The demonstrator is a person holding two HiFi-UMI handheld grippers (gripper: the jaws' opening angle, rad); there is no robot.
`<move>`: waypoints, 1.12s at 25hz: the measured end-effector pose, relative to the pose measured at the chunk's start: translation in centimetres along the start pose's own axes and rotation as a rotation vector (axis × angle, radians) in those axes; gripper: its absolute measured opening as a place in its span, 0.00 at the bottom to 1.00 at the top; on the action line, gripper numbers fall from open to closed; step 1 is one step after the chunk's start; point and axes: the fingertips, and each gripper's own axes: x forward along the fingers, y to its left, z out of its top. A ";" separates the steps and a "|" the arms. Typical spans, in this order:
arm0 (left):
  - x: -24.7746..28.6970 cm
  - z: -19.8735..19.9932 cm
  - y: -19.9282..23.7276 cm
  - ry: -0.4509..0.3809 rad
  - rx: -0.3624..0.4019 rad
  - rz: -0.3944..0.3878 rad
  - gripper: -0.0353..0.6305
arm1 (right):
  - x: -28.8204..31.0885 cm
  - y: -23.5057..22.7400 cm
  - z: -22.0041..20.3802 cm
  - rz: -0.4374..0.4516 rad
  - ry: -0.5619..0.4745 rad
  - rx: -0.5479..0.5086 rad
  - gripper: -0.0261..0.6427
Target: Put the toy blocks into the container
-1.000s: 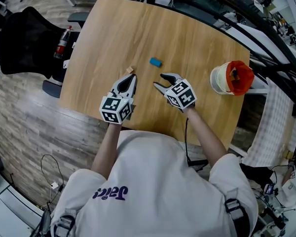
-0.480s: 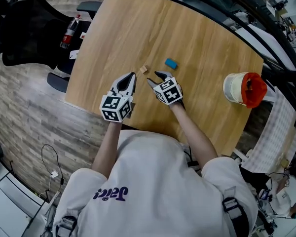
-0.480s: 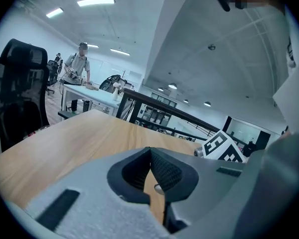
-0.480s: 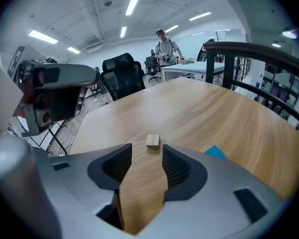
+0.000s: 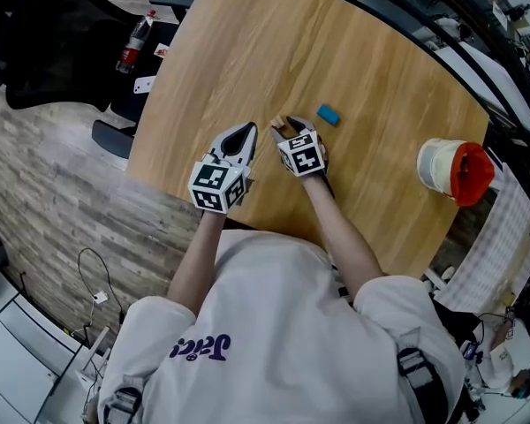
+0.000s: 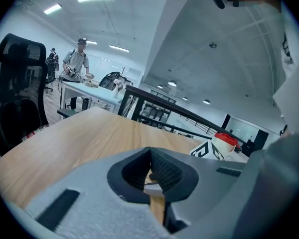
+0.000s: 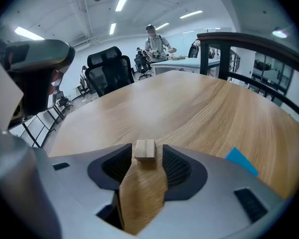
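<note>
A small pale wooden block [image 7: 145, 150] lies on the wooden table [image 5: 247, 51], right between the tips of my right gripper [image 7: 146, 156], whose jaws stand open and tilt down over it; the pads do not press it. From above, the block [image 5: 276, 123] peeks out at the right gripper [image 5: 285, 129]. A blue block [image 5: 329, 114] [image 7: 241, 162] lies just right of it. My left gripper [image 5: 246, 132] [image 6: 150, 153] hovers close by on the left, shut and empty. The white container with a red-orange lid [image 5: 455, 169] [image 6: 224, 140] stands at the table's right edge.
A black office chair [image 5: 62, 42] [image 7: 109, 66] and a red bottle [image 5: 137, 41] stand beyond the table's left edge. A black railing [image 5: 477, 25] runs behind the table. People work at desks far off [image 6: 78, 59]. The table's near edge [image 5: 168, 184] lies under my hands.
My right gripper has swung left and down until its open jaws straddle the wooden block. The left gripper has crept forward beside it, staying shut.
</note>
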 end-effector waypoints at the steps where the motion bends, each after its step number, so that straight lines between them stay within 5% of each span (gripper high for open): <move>1: 0.0 0.0 0.3 0.002 0.001 -0.001 0.06 | 0.4 0.1 0.0 0.001 0.008 -0.005 0.33; 12: -0.7 0.7 -0.1 -0.024 -0.009 0.001 0.06 | -0.4 0.8 0.1 -0.015 0.028 -0.054 0.24; 28: -1.3 0.9 -11.2 -0.063 0.089 -0.129 0.06 | -16.8 -0.2 -0.3 -0.068 -0.257 0.104 0.24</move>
